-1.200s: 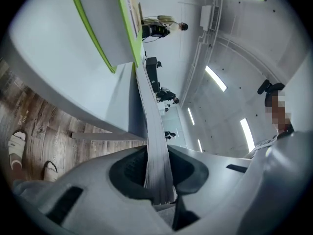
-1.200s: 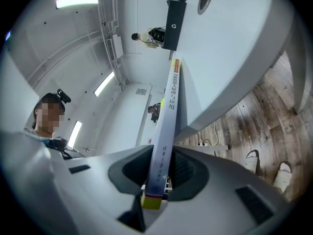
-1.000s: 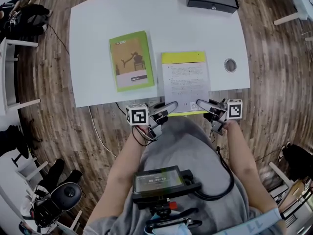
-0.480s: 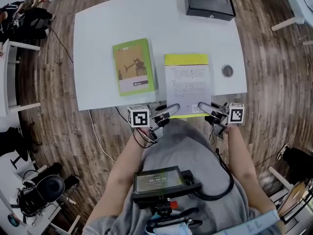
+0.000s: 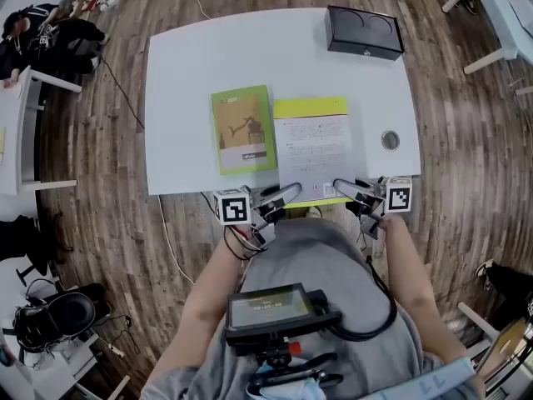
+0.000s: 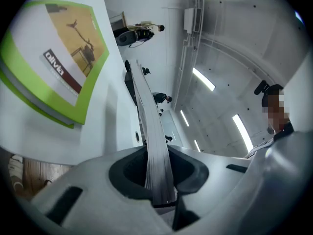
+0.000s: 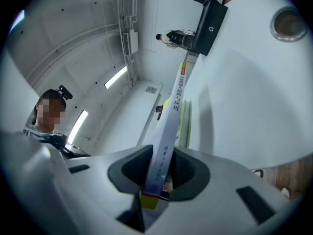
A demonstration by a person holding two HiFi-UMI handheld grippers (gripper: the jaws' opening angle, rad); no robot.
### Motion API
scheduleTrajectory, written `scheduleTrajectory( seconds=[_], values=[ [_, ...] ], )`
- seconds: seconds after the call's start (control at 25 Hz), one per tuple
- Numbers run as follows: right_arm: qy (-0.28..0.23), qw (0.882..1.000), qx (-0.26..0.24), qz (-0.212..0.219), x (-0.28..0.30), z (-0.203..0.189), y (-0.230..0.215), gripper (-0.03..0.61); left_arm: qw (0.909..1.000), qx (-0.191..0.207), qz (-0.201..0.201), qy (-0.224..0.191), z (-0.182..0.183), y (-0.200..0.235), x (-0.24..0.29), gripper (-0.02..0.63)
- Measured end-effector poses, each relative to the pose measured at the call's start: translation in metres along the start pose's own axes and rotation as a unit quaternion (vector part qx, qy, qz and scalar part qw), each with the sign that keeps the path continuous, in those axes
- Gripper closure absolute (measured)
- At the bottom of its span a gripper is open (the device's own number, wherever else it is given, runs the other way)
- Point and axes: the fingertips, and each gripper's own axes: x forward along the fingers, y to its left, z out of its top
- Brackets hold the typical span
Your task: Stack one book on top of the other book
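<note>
Wooden floor (image 5: 466, 140) bearing a white counter (image 5: 196, 65), seen from above. On the counter's near half, right of centre, is the white book (image 5: 315, 144), which has a yellow band along its far edge; its near edge reaches past the counter's near rim, and its left edge meets or slightly overlaps the right edge of the green book (image 5: 243, 129). The green book lies flat, cover up, left of centre. A black box (image 5: 365, 32) stands at the counter's far right corner, well apart from both books. The left gripper (image 5: 287, 192) and the right gripper (image 5: 343, 188) hold the near left and near right corners of the white book. In the left gripper view the jaws pinch the book's page edge, which runs edge-on away from the camera, with the green book to its left. In the right gripper view the jaws pinch the printed spine, and a shadow falls on the counter beside it; the near end appears raised off the surface. A round grommet (image 5: 390, 140) is set in the counter just right of the white book.
</note>
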Motion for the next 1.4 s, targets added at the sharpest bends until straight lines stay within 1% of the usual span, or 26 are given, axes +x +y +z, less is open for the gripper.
scheduleTrajectory(
  seconds=[0.12, 0.28, 0.44, 0.6, 0.8, 0.88, 1.04, 1.28, 1.4],
  values=[
    [0.014, 1.0, -0.008, 0.011, 0.018, 0.004, 0.003, 0.494, 0.9998, 0.009, 0.002, -0.015, 0.011, 0.0, -0.013, 0.534],
    [0.03, 0.999, -0.018, 0.013, 0.053, 0.01, 0.01, 0.494, 0.9993, 0.017, 0.023, -0.024, 0.031, 0.001, -0.045, 0.534],
    [0.039, 0.999, -0.019, 0.019, 0.087, 0.014, 0.015, 0.494, 0.9986, 0.022, 0.024, -0.041, 0.055, 0.0, -0.07, 0.534],
    [0.045, 0.999, -0.014, 0.02, 0.117, 0.017, 0.013, 0.494, 0.9983, 0.023, 0.028, -0.045, 0.075, 0.003, -0.09, 0.534],
    [0.048, 0.999, 0.003, 0.015, 0.15, 0.018, 0.0, 0.494, 0.9975, 0.022, 0.051, -0.044, 0.093, 0.033, -0.118, 0.534],
    [0.049, 0.999, 0.012, 0.015, 0.162, 0.018, -0.003, 0.494, 0.9975, 0.015, 0.053, -0.043, 0.101, 0.037, -0.125, 0.532],
    [0.046, 0.998, 0.028, 0.018, 0.181, 0.017, -0.008, 0.494, 0.9978, -0.011, 0.052, -0.038, 0.11, 0.039, -0.132, 0.531],
    [0.036, 0.998, 0.043, 0.012, 0.189, 0.02, -0.022, 0.494, 0.9975, -0.031, 0.058, -0.026, 0.118, 0.059, -0.131, 0.531],
    [0.032, 0.999, 0.044, 0.0, 0.191, 0.019, -0.027, 0.494, 0.997, -0.041, 0.064, -0.017, 0.118, 0.067, -0.132, 0.529]
  ],
)
